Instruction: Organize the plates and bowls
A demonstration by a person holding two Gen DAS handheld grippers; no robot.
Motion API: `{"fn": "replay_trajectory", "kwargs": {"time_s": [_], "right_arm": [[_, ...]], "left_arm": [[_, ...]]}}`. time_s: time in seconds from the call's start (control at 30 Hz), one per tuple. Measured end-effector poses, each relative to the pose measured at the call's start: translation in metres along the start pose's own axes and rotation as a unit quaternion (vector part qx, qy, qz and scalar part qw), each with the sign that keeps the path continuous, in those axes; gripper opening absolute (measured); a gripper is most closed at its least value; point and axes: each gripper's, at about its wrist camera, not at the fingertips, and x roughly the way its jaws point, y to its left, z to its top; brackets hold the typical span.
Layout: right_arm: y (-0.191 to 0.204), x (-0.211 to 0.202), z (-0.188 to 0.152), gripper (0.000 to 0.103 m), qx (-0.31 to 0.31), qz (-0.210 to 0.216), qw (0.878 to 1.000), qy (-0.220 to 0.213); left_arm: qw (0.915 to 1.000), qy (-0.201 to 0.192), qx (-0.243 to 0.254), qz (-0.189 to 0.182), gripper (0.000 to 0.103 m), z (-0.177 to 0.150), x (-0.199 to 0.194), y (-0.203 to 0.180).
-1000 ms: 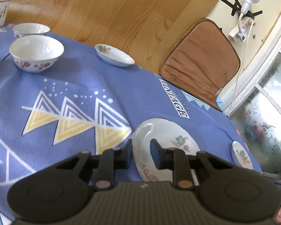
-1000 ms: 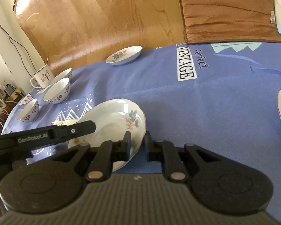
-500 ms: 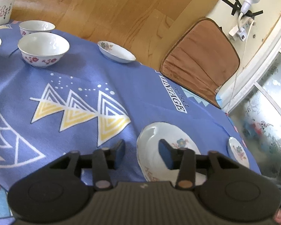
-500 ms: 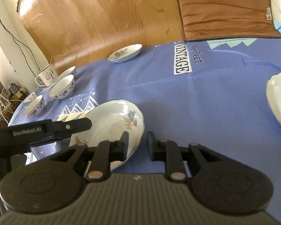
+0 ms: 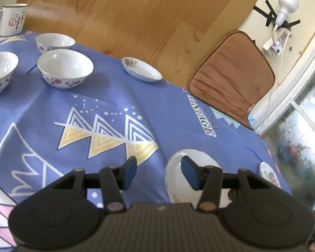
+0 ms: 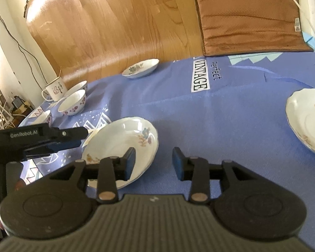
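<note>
A white floral plate [image 6: 124,145] lies on the blue tablecloth [image 6: 210,126] just ahead of my right gripper [image 6: 153,164], which is open and empty above its near right rim. The plate also shows in the left wrist view [image 5: 174,174], under my open, empty left gripper [image 5: 159,173]. The left gripper also shows in the right wrist view [image 6: 52,138] at the plate's left rim. A second plate [image 6: 306,121] lies at the right. A small floral dish [image 5: 141,72] sits at the far edge. Three bowls [image 5: 65,68] stand at the far left.
A white enamel mug [image 5: 10,22] stands behind the bowls at the table's far left corner. A small saucer [image 5: 269,175] lies near the right edge. Beyond the table are wooden floor and a brown cushion [image 5: 231,79].
Both grippers have opened from nearly shut on the plate's rim and let it go. Both have drawn back and up. The plate rests on the cloth.
</note>
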Motion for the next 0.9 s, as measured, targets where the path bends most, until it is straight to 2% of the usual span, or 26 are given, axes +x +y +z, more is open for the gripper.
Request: {"fn": "replay_trajectory", "kwargs": {"time_s": [0.23,0.3,0.37,0.43,0.47,0.57,0.67,0.9], "right_arm": [[-0.003,0.003,-0.001,0.042,0.005,0.003,1.000,0.008],[-0.005,0.004,-0.001,0.042,0.011,0.006,1.000,0.011],[-0.006,0.004,0.000,0.042,0.012,0.008,1.000,0.010],[-0.005,0.008,-0.002,0.025,0.010,0.011,1.000,0.017],[-0.005,0.010,-0.003,0.016,0.008,0.016,1.000,0.021],[-0.001,0.010,-0.006,0.016,0.006,0.018,1.000,0.019],[-0.002,0.007,-0.007,0.015,0.009,0.009,1.000,0.013],[-0.018,-0.020,0.000,0.015,0.010,-0.021,0.999,-0.041]], "left_arm": [[0.9993,0.030,0.023,0.002,0.044,-0.006,0.013,-0.016],[0.9989,0.037,0.027,0.006,0.040,-0.009,0.016,-0.018],[0.9987,0.043,0.026,0.009,0.026,-0.011,0.019,-0.019],[0.9984,0.052,0.021,0.010,0.017,-0.015,0.023,-0.019],[0.9984,0.052,0.022,0.011,0.015,-0.017,0.025,-0.020],[0.9984,0.046,0.026,0.019,0.014,-0.018,0.023,-0.024],[0.9987,0.047,0.019,0.002,0.014,-0.015,0.020,-0.028],[0.9972,0.042,0.059,-0.020,0.014,-0.001,0.031,-0.072]]}}
